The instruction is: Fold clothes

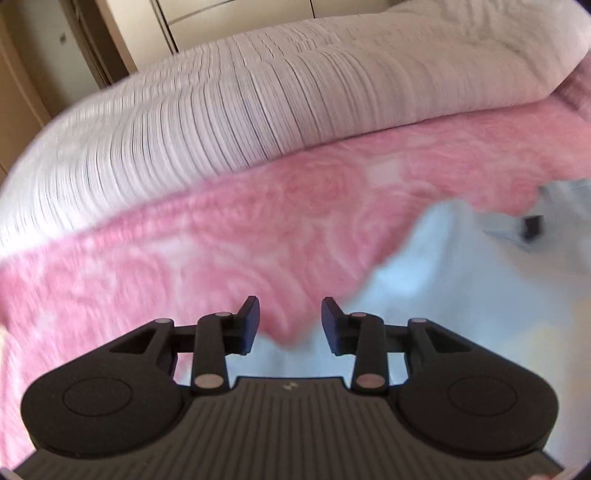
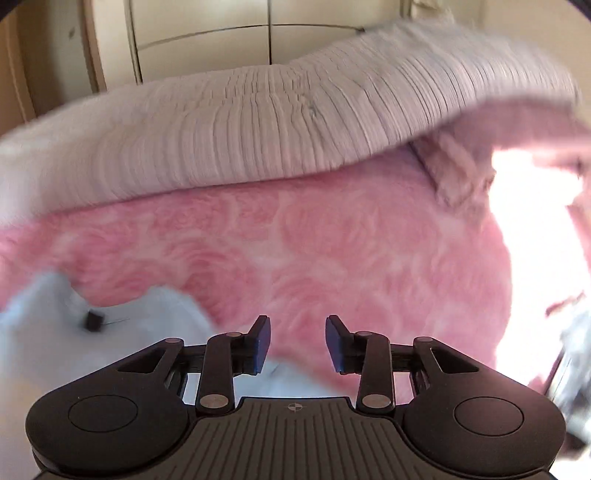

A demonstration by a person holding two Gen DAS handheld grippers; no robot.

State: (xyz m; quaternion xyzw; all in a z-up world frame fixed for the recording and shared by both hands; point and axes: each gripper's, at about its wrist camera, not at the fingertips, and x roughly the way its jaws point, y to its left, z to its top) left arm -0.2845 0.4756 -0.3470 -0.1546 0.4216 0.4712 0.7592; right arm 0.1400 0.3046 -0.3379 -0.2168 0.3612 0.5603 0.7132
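Ahead of the left gripper (image 1: 290, 317), whose jaws stand apart with nothing between them, a pink fleecy blanket (image 1: 207, 243) patterned with rose swirls spreads across the bed. A pale blue garment (image 1: 436, 273) lies on the blanket, below and to the right of this gripper's fingers, its edge running up toward the right. A small dark tag (image 1: 533, 225) sits on the garment far to the right. Beyond the blanket lies a bulky white ribbed bedcover (image 1: 221, 122), and behind that stand cream cupboard doors (image 1: 236, 18).

Before the right gripper (image 2: 297, 341), its jaws likewise parted and empty, the same pink blanket (image 2: 332, 251) fills the middle of the view. The pale blue garment (image 2: 44, 332) lies to the lower left of these fingers and passes under the left finger; the dark tag (image 2: 94, 320) rests on it. The white ribbed bedcover (image 2: 258, 136) rises beyond, its right end lifted over the blanket. Cream cupboard doors (image 2: 207, 48) stand behind it. Strong glare washes out the right side, and both views are blurred.
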